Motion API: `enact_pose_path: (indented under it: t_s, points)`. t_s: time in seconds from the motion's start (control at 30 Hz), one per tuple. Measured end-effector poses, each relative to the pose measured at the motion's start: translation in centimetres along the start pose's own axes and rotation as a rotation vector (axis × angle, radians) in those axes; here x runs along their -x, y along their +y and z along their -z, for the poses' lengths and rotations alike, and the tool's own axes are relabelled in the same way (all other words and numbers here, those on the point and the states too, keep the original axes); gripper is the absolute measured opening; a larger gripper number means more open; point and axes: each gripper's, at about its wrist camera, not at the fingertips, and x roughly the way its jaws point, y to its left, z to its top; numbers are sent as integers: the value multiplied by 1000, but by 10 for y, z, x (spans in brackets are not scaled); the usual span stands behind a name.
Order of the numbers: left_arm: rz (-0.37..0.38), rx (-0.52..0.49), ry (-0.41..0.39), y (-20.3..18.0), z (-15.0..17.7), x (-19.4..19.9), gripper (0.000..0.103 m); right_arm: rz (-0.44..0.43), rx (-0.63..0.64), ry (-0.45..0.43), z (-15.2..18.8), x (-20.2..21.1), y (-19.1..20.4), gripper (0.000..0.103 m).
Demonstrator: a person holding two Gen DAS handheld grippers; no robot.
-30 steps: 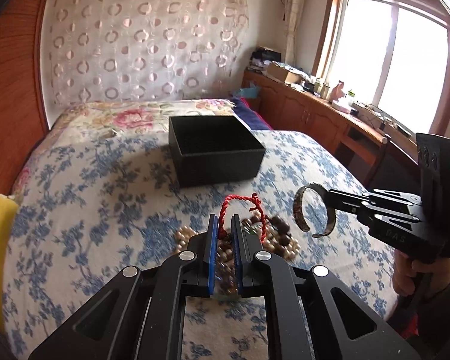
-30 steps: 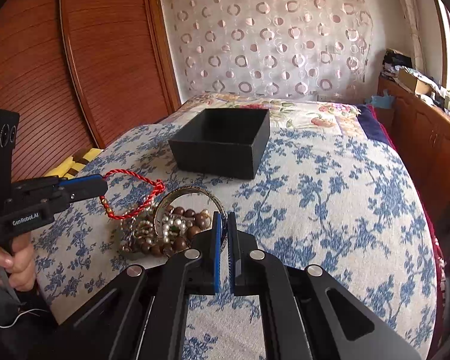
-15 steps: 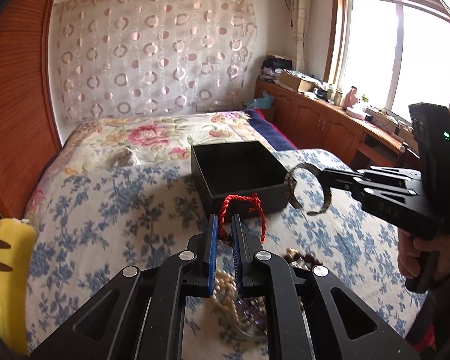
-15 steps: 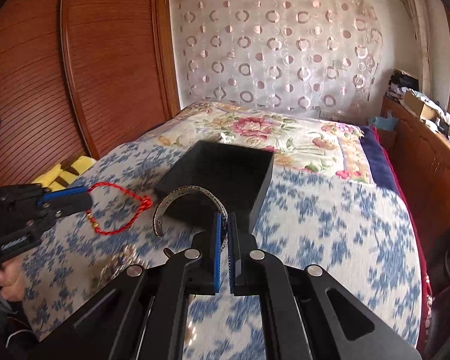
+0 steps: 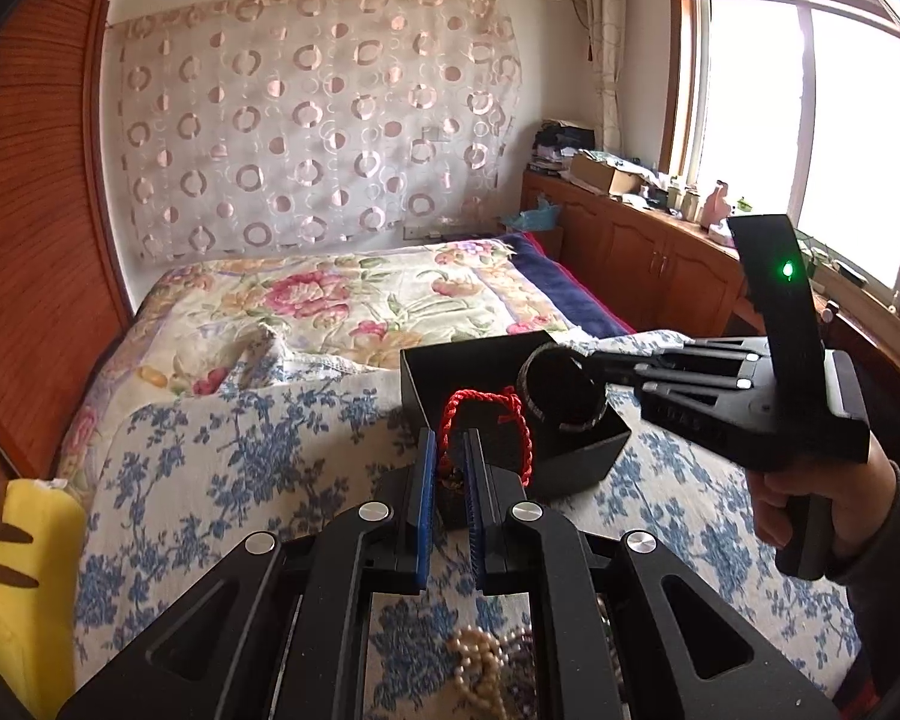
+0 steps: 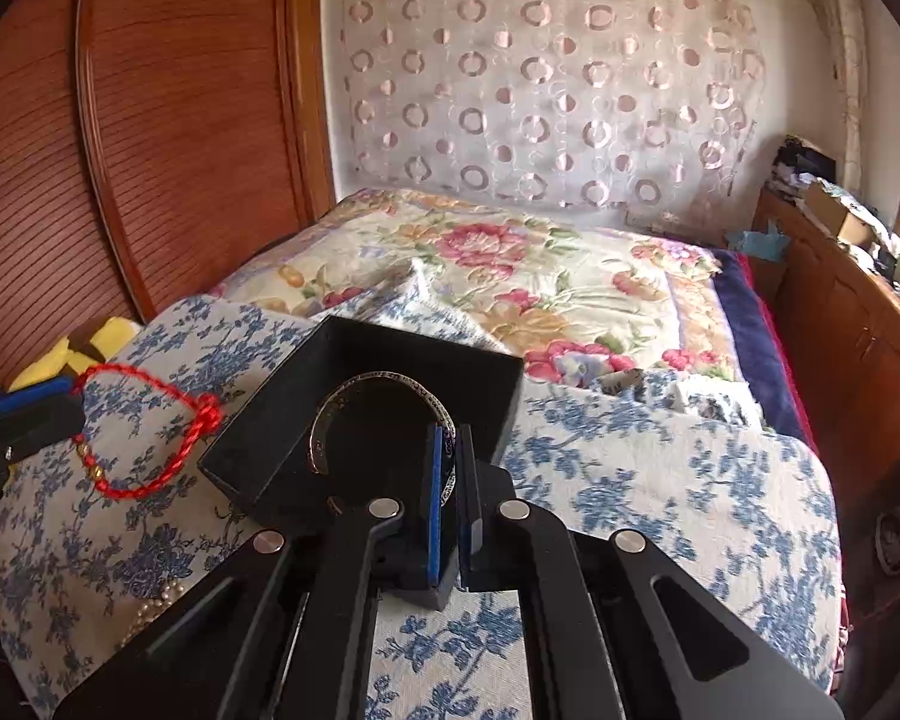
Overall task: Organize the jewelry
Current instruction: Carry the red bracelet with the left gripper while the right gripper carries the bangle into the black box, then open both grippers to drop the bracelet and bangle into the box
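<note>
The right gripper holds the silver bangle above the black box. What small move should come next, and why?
Probably open the right gripper: its jaws pinch the silver bangle, which already hangs over the open black box.

Floral bed (image 5: 342, 306) — bright window (image 5: 810, 138)

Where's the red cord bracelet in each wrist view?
Left wrist: red bracelet at centre, looped up from the left gripper, in front of the black box.
Right wrist: red bracelet at far left, hanging from the left gripper, left of the box.
Shared landmark: the black box; the right gripper holds a bangle over it.
</note>
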Motion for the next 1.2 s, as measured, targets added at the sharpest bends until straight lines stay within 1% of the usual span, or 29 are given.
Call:
enact_pose_path:
  t_s: [0.03,0.1,0.13,0.17,0.4,0.57,0.7,0.83,0.9,0.93,1.0,1.07,1.2]
  points:
    - [-1,-2,0,0,-1,-2,8,-7,6,5,0,-2,1,8]
    - [1,-4,5,-1,-4,-7,8,-13,10,1,2,-1,2,9]
    - [5,-4,7,-1,-5,-10,8,-15,9,1,2,-1,2,13]
    - [8,-5,11,-2,-5,-13,8,-13,8,-3,2,2,0,13]
    - [37,-18,38,-12,-9,-41,8,7,3,-20,14,21,-15,13]
    - [41,-28,72,-18,-14,-67,8,9,8,-28,25,30,-17,13]
    - [33,-40,104,-20,-16,-86,8,5,13,-35,32,36,-17,13]
    - [13,-57,119,-25,-18,-98,9,-1,10,-40,35,41,-17,13]
    - [-8,-68,128,-26,-20,-103,19,-2,8,-43,37,44,-18,13]
    - [-7,-67,134,-26,-21,-104,23,-2,7,-45,38,45,-17,13]
    - [1,-65,142,-26,-22,-103,24,-5,-1,-54,40,49,-19,13]
    - [0,-65,130,-25,-21,-96,28,-12,-8,-61,42,52,-19,13]
    - [7,-71,119,-23,-19,-80,30,-28,-18,-73,49,63,-16,13]
